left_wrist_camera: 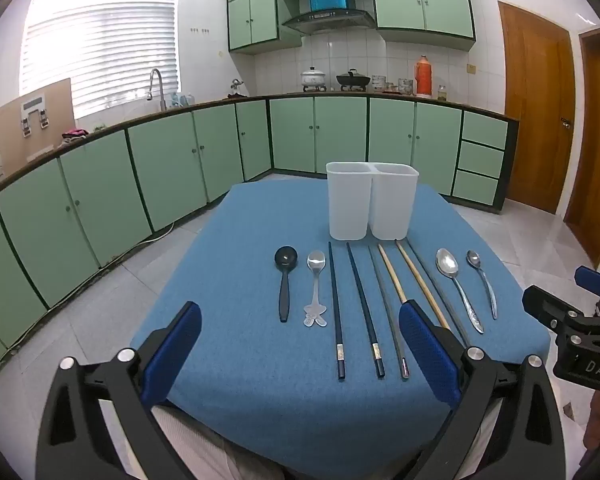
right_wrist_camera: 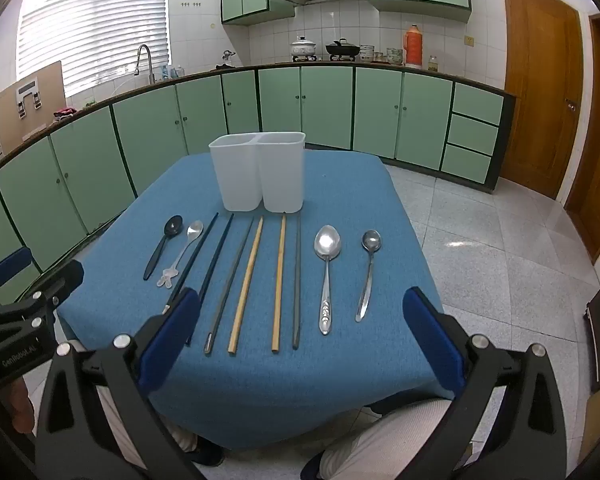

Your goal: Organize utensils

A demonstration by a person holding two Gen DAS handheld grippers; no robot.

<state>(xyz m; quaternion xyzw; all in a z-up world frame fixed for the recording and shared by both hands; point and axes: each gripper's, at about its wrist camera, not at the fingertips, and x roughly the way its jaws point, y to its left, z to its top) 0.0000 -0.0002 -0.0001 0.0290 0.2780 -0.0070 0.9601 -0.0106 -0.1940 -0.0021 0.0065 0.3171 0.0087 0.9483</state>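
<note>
Plainly, the left gripper and right gripper hover with fingers spread wide, pinching nothing. Beyond them, mid-frame, spoons and chopsticks lie in a row on the blue-clothed counter (none touched), before the white two-compartment holder in the upper centre.

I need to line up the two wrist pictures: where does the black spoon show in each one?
Left wrist view: the black spoon lies left of centre, at the left end of the utensil row, bowl toward the white two-compartment holder.
Right wrist view: the black spoon lies far left, again the leftmost piece of the row, slanted.
Shared landmark: the white two-compartment holder behind the row.
</note>
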